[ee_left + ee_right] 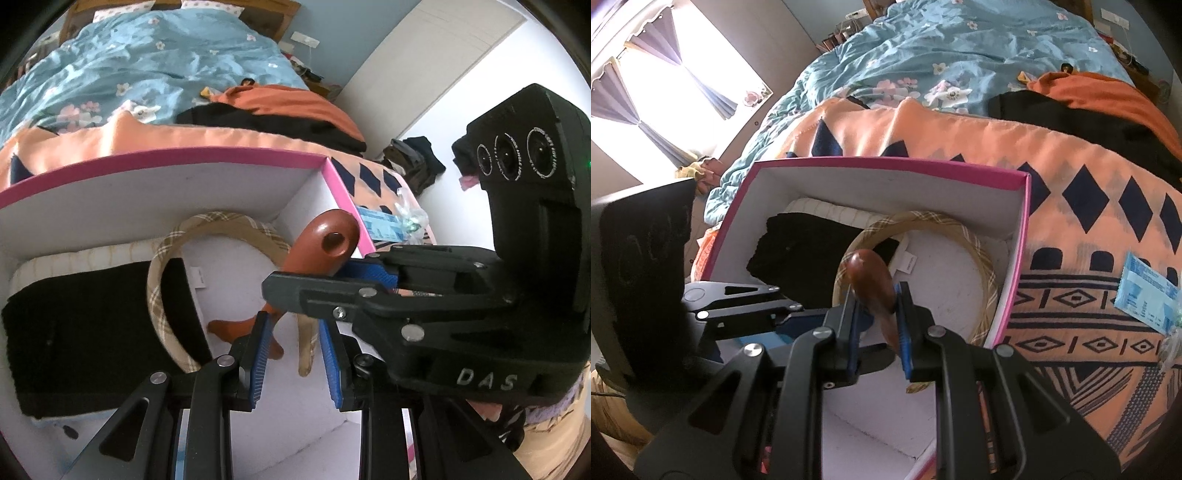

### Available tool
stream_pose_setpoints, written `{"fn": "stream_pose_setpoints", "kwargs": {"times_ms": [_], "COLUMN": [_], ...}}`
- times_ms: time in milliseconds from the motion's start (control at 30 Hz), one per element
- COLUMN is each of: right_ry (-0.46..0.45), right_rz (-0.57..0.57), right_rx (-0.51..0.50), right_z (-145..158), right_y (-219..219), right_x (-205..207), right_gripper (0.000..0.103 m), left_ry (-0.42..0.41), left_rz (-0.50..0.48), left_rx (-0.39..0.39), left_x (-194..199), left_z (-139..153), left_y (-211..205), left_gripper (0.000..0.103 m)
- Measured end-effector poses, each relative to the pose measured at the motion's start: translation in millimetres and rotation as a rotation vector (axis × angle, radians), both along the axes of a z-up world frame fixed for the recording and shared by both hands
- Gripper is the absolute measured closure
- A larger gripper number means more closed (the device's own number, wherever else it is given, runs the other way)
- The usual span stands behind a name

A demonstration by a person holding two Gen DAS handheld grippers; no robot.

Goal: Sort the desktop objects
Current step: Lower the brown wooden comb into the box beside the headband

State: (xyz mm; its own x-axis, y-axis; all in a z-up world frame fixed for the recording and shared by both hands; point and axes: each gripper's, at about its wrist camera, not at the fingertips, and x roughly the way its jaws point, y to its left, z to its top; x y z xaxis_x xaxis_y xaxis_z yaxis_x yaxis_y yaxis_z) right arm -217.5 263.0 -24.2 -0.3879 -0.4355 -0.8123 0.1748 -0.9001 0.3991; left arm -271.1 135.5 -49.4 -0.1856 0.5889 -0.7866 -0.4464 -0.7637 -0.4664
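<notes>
Wooden comb sits clamped in right gripper above box.

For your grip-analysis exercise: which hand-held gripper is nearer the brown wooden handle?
Right. The right hand-held gripper clamps the brown wooden handle; the left hand-held gripper sits open just below it.

The white floor of the pink-rimmed cardboard box is left bare only inside the tan plaid fabric headband. Its window side is taken up by a folded black knitted cloth; passage above is blocked by the brown wooden-handled tool.
</notes>
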Motion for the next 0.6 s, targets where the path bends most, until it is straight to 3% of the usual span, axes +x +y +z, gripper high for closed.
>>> {"fn": "stream_pose_setpoints", "kwargs": {"times_ms": [233, 433, 567, 600], "right_ry": [-0.013, -0.04, -0.039, -0.021], "right_rz": [0.042, 0.111, 0.029, 0.017], "right_rx": [-0.017, -0.005, 0.136, 0.17], "right_z": [0.1, 2.0, -3.0, -1.3], "right_y": [0.4, -3.3, -5.8, -7.8], "right_x": [3.8, 3.2, -8.6, -9.3], "right_gripper": [0.084, 0.085, 0.076, 0.062], "left_ry": [0.033, 0.016, -0.015, -0.014], "left_rz": [-0.044, -0.117, -0.066, -0.058], "left_rx": [-0.055, -0.028, -0.052, -0.05], "left_x": [-5.3, 4.9, -2.8, -3.6], "left_z": [-3.6, -2.8, -10.7, -10.3], "left_y": [9.1, 11.1, 8.4, 6.9], "left_gripper": [0.077, 0.077, 0.077, 0.077]}}
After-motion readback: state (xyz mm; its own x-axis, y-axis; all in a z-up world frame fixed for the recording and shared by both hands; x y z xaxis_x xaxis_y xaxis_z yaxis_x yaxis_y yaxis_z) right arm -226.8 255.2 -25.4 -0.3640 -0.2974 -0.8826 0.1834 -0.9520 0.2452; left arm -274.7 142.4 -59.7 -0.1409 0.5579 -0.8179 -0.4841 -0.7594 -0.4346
